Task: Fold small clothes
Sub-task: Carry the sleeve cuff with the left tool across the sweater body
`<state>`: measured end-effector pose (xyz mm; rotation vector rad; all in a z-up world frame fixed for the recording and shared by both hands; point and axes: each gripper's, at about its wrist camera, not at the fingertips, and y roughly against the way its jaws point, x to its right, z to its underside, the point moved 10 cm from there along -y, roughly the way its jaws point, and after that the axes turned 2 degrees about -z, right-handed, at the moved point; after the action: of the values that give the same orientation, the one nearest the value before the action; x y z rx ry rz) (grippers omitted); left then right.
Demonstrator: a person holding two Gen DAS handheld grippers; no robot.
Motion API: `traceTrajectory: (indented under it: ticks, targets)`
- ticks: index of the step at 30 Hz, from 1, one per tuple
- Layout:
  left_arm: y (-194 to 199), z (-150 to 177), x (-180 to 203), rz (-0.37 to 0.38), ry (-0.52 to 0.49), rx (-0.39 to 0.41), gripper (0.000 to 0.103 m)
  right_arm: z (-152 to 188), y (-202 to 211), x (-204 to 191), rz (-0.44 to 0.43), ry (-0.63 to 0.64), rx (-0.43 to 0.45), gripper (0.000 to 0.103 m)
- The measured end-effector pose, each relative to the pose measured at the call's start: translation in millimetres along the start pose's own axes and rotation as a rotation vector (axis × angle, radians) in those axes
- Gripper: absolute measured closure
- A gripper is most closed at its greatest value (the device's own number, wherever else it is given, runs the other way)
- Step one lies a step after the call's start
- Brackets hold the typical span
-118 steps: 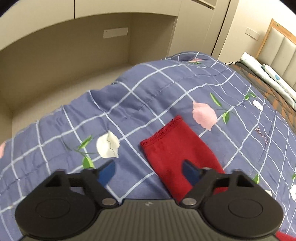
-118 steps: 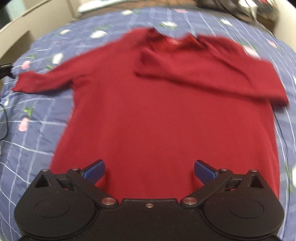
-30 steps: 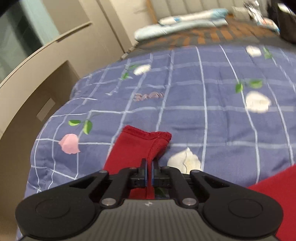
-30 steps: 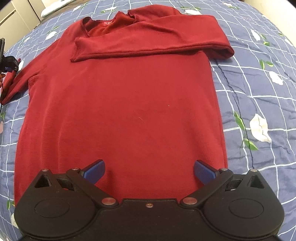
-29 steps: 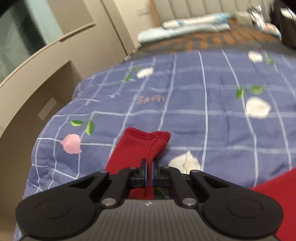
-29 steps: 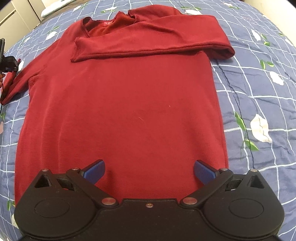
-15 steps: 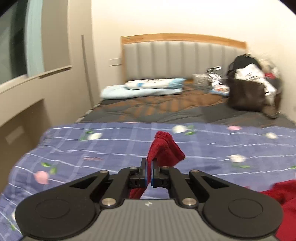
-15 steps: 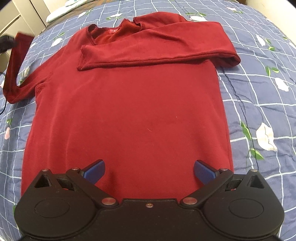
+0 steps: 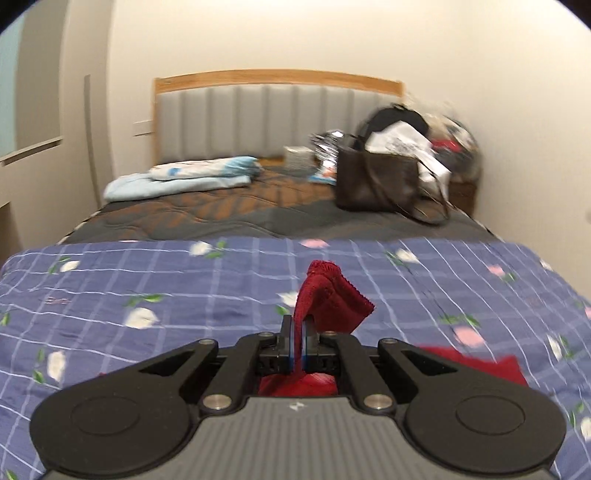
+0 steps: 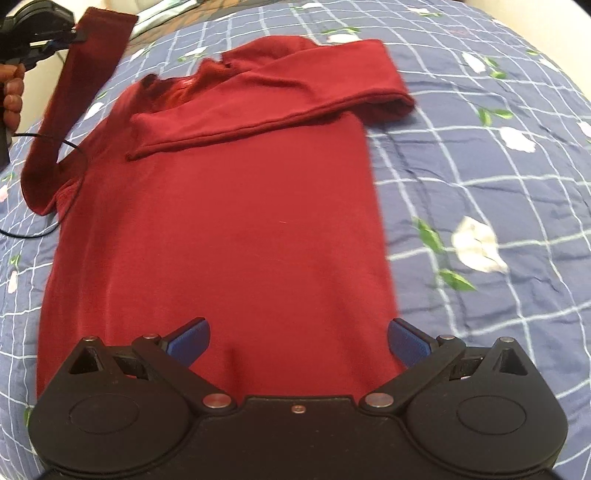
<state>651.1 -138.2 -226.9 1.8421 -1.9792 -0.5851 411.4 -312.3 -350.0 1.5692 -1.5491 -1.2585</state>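
A dark red sweater [image 10: 229, 229] lies flat on the blue checked quilt [image 10: 498, 166]. One sleeve [image 10: 295, 92] is folded across the chest. My left gripper [image 9: 298, 345] is shut on the cuff of the other sleeve [image 9: 328, 299] and holds it lifted above the quilt. In the right wrist view that sleeve [image 10: 74, 92] hangs raised at the top left, with the left gripper [image 10: 74, 36] at its cuff. My right gripper [image 10: 297, 338] is open and empty above the sweater's bottom hem.
The flowered quilt [image 9: 147, 295] covers the near part of the bed. Beyond it lie a folded light blue blanket [image 9: 184, 175], a brown bag [image 9: 380, 184] with clutter, and a padded headboard [image 9: 277, 114]. A black cable [image 10: 70, 177] trails at the left.
My left gripper, shut on the sleeve cuff, has lifted it off the quilt and swung toward the sweater's body. My right gripper stays open, now closer over the hem.
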Motion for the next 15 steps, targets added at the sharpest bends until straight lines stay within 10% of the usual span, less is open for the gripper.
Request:
traceTrajectory:
  ticks: [15]
  targets:
    - [-25,88,86,0.088,-0.131,-0.244,0.099,4,15,57,0.012,-0.038,0.034,0.001]
